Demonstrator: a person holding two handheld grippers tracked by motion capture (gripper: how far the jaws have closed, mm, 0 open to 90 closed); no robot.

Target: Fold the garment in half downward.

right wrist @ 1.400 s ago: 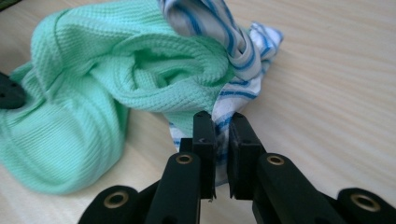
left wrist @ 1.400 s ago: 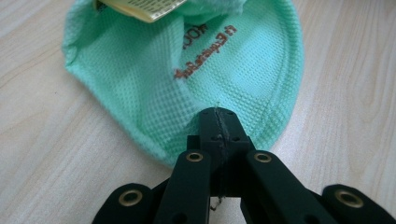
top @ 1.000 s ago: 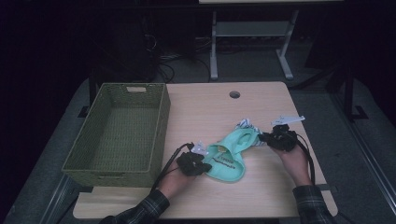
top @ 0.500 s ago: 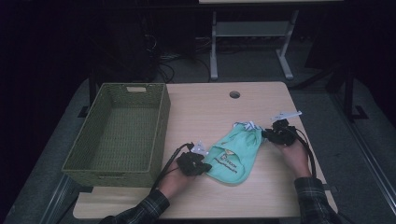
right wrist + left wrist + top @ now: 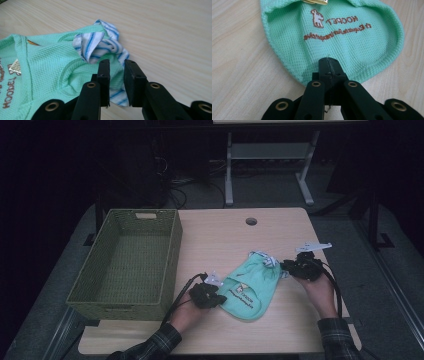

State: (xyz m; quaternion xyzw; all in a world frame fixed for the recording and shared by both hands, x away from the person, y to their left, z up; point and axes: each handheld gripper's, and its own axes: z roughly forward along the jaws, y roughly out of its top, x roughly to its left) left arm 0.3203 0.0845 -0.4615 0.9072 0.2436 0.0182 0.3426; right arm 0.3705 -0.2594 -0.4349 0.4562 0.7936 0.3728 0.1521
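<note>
A mint-green knitted pet shirt (image 5: 250, 287) with brown lettering lies spread flat on the wooden table (image 5: 225, 235). My left gripper (image 5: 220, 297) is shut on its rounded hem at the near left; in the left gripper view the jaws (image 5: 329, 62) meet on the shirt's (image 5: 337, 37) edge. At the shirt's far right end my right gripper (image 5: 285, 266) rests by the blue-and-white striped trim (image 5: 267, 260). Its jaws (image 5: 117, 65) have just been opening and stand a little apart. The striped trim (image 5: 100, 47) lies in the gap, not pinched.
A green woven basket (image 5: 172, 255) with nothing in it stands on the table's left side, close to my left hand. A round cable hole (image 5: 251, 221) sits near the table's far edge. Dark floor and a metal frame lie beyond.
The shirt went from a bunched diagonal strip to a wider, flatter shape. My right gripper shifted slightly to the right and its jaws parted. The left gripper stayed put.
</note>
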